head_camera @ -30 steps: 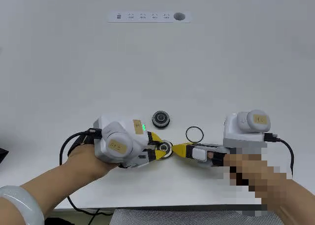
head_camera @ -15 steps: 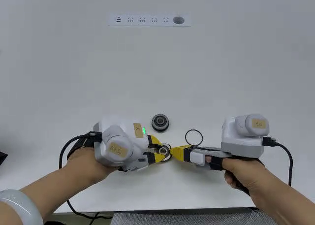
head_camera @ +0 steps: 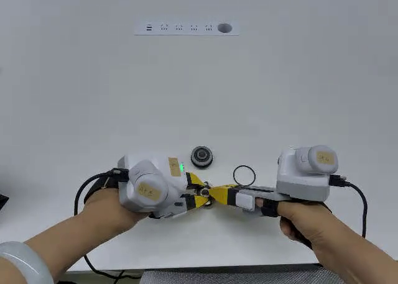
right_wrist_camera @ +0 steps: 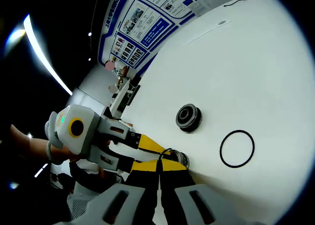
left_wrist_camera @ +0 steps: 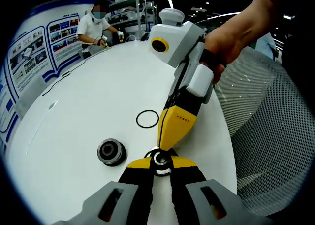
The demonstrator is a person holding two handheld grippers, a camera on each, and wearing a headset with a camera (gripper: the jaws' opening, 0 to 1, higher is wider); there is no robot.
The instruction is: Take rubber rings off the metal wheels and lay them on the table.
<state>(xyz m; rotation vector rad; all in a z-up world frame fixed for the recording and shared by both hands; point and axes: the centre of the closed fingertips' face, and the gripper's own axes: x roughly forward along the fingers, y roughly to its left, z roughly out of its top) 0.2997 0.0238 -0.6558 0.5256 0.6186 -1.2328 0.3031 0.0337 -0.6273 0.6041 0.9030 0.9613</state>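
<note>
A small silver metal wheel [left_wrist_camera: 160, 159] is clamped between the yellow-tipped jaws of the left gripper [left_wrist_camera: 157, 164], held just above the white tabletop [head_camera: 186, 97] near its front edge. The right gripper [right_wrist_camera: 158, 167] is brought in nose to nose from the opposite side, its jaws pressed together at the wheel's rim. In the right gripper view, a thin black rubber ring [right_wrist_camera: 165, 151] is seen pinched at the jaw tips and arching from them to the wheel, partly lifted off it.

A loose black rubber ring [right_wrist_camera: 220, 150] lies flat on the table just beyond the right gripper's jaws, apart from both tools. A second metal wheel with a dark band [head_camera: 201, 155] sits further back, near the loose ring but not touching it. A white power strip [head_camera: 186, 28] is set at the far side of the table. A black cable [head_camera: 84, 187] is looped from the left gripper's rear. A grey mesh chair seat [left_wrist_camera: 261, 126] is seen beyond the table edge.
</note>
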